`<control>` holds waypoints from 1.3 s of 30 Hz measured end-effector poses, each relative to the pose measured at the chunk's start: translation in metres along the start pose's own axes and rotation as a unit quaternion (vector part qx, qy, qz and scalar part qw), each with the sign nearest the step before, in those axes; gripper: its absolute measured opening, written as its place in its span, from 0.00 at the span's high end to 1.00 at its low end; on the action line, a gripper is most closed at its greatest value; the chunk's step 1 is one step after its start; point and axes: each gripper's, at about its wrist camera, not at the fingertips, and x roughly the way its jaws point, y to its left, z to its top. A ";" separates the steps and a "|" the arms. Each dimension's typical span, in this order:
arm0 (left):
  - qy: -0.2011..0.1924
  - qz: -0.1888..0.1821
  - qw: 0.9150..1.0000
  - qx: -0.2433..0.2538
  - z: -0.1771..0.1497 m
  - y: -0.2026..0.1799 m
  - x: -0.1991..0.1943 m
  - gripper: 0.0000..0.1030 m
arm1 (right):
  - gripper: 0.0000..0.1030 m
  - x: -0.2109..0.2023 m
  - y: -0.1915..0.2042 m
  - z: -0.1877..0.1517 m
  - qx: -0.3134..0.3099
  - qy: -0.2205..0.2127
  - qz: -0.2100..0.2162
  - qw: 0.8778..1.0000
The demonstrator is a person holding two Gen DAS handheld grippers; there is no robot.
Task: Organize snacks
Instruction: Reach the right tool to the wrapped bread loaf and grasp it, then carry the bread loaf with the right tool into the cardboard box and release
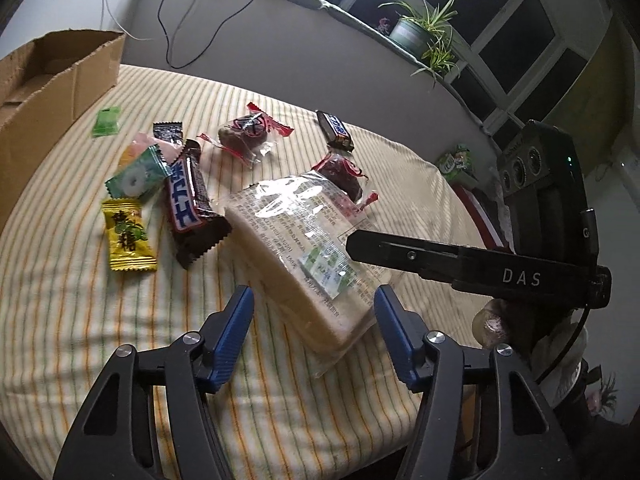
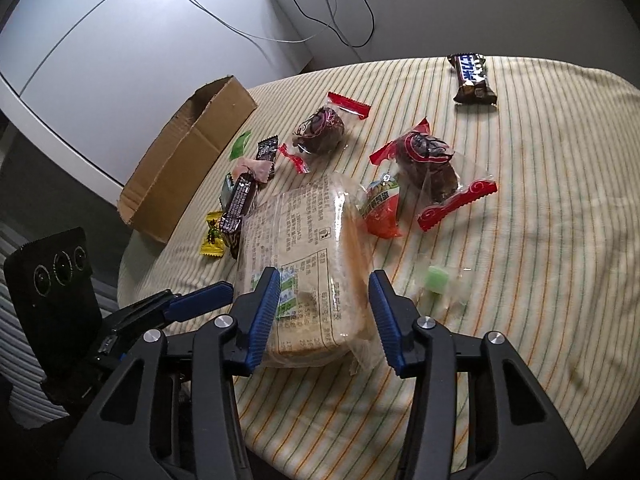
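Bread pack (image 1: pixel 304 248) lies between both part-open grippers, left (image 1: pixel 314 320) and right (image 2: pixel 324 308), pads not visibly pressing.

A cream cloth (image 1: pixel 120 360) with thin orange and green stripes covers the table under and ahead of the left tongs (image 1: pixel 314 294). Beyond the table's far edge, well ahead of those tongs, stands a plain grey wall (image 1: pixel 280 60). A black cable (image 1: pixel 168 40) and a white cable (image 1: pixel 106 0) hang down it, ahead and to the left. Far ahead and to the right, a potted plant (image 1: pixel 416 28) with long thin leaves sits on a window ledge, with a dark window (image 1: pixel 516 28) behind it. From the right tongs (image 2: pixel 325 276), a white cabinet (image 2: pixel 100 60) stands far ahead to the left, off the table.
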 end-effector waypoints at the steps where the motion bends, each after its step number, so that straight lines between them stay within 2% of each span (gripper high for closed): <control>1: 0.000 -0.002 1.000 0.001 0.001 0.000 0.001 0.41 | 0.53 0.001 -0.001 0.000 0.001 0.001 0.000 1.000; 6: 0.005 -0.003 1.000 0.014 0.001 -0.005 0.006 0.48 | 0.53 0.003 0.001 0.000 -0.005 0.009 0.001 1.000; 19: -0.007 0.002 0.999 0.041 0.003 -0.014 0.001 0.48 | 0.58 -0.004 0.014 -0.001 -0.026 0.012 -0.012 1.000; 30: -0.053 0.009 0.997 0.053 0.012 -0.012 -0.039 0.48 | 0.58 -0.020 0.049 0.011 -0.061 -0.011 -0.017 0.998; 39: -0.100 0.038 0.993 0.045 0.026 0.019 -0.081 0.48 | 0.58 -0.006 0.103 0.037 -0.104 -0.021 0.001 0.994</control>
